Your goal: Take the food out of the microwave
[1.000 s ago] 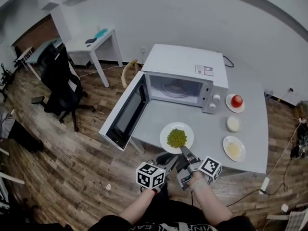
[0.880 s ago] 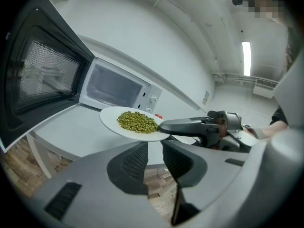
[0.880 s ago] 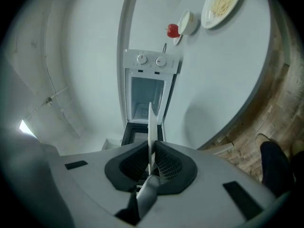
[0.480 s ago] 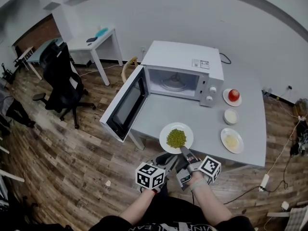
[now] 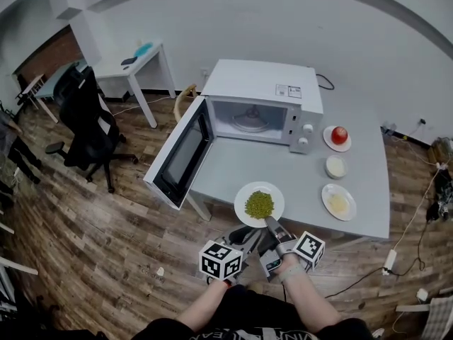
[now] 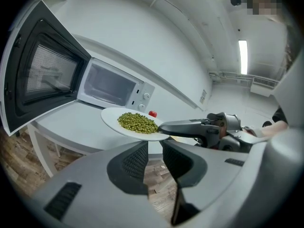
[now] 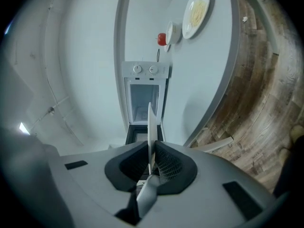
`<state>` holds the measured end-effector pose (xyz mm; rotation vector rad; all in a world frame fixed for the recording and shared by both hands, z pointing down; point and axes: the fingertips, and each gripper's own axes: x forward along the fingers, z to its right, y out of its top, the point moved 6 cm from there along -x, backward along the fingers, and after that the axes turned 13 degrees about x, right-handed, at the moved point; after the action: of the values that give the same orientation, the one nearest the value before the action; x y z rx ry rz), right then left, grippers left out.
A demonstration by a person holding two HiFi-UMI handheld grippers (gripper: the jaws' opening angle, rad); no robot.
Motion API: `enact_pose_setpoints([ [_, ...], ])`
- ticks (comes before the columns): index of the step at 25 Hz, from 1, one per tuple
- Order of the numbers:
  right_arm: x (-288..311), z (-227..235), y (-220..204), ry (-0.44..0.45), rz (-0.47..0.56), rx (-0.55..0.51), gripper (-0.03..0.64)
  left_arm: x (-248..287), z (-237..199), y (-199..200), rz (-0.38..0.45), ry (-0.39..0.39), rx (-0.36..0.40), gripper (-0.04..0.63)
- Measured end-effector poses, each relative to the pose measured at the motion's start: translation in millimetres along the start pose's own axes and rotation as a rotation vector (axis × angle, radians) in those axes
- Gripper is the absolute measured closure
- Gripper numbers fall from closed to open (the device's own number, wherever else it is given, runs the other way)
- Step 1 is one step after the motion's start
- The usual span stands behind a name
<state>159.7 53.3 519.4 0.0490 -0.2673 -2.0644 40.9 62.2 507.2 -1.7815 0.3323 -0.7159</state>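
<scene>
In the head view the microwave stands at the back of the grey tabletop with its door swung wide open to the left, and its cavity shows only the bare glass turntable. The plate of green peas is already outside, near the front edge of the tabletop, with the right hand-held gripper at its near rim and the left hand-held gripper just beside it, lower and to the left. A saucer with a red fruit, a small bowl and a plate of pale food sit apart on the right side. In the left gripper view that gripper's jaws stand apart with nothing between them. Just beyond them the plate of green peas hangs level in the air above the tabletop, clamped at its rim by the other gripper's thin tip. In the right gripper view the jaws are pressed together on the plate's rim, which runs edge-on between the pads, and the open microwave lies straight ahead. Judging from this, the main step is done: the food is out of the microwave and carried by one gripper alone. What seems left is to set the plate down on the tabletop, let go, and perhaps close the door.
</scene>
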Motion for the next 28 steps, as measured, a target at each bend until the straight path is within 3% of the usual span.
enact_pose_setpoints([
  [28,-23,3,-56,0.012,0.024,0.02,0.565,-58,12,-6,-0.02,-0.026,0.016,0.497],
])
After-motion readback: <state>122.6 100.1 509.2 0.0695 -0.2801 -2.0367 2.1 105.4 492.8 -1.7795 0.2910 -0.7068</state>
